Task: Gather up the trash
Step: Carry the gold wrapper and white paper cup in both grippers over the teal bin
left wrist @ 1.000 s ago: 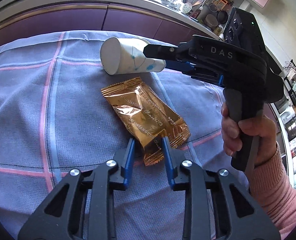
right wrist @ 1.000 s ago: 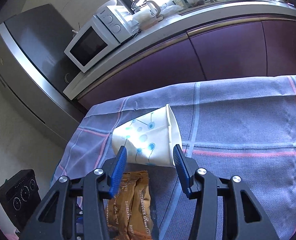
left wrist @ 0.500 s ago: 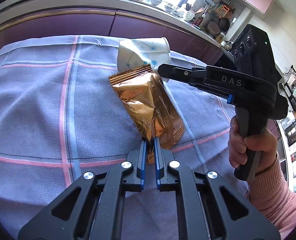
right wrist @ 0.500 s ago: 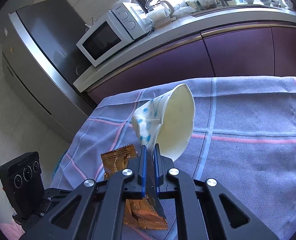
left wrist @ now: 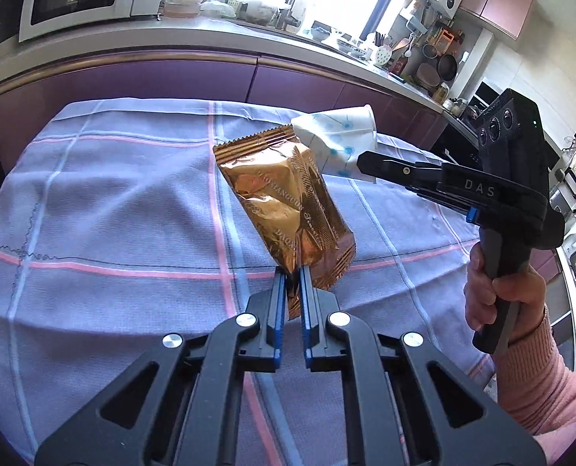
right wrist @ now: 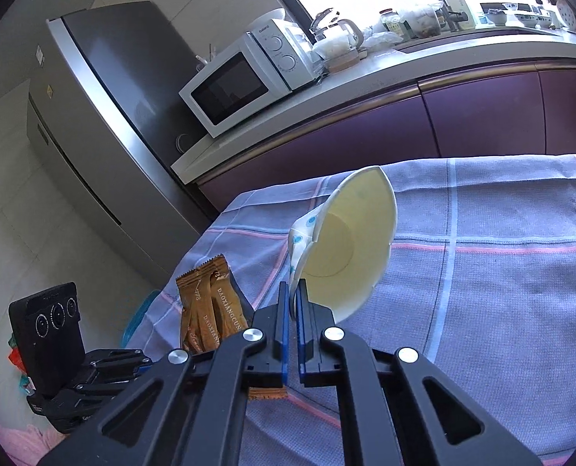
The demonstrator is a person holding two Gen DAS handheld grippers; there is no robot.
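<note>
The left gripper point(left wrist: 292, 272) pinches the bottom seam of the gold snack wrapper point(left wrist: 284, 202), held clear above the checked tablecloth point(left wrist: 113, 202). To its right, the right gripper point(right wrist: 292, 295) clamps the crushed wall of the dotted paper cup point(right wrist: 346, 244), also lifted. Both holds are thin edges, so carrying should go best smooth and level, with firm pressure, toward whichever bin lies out of view.

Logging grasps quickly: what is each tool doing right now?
Left tool: closed on the gold snack wrapper.
Right tool: closed on the crushed paper cup.
</note>
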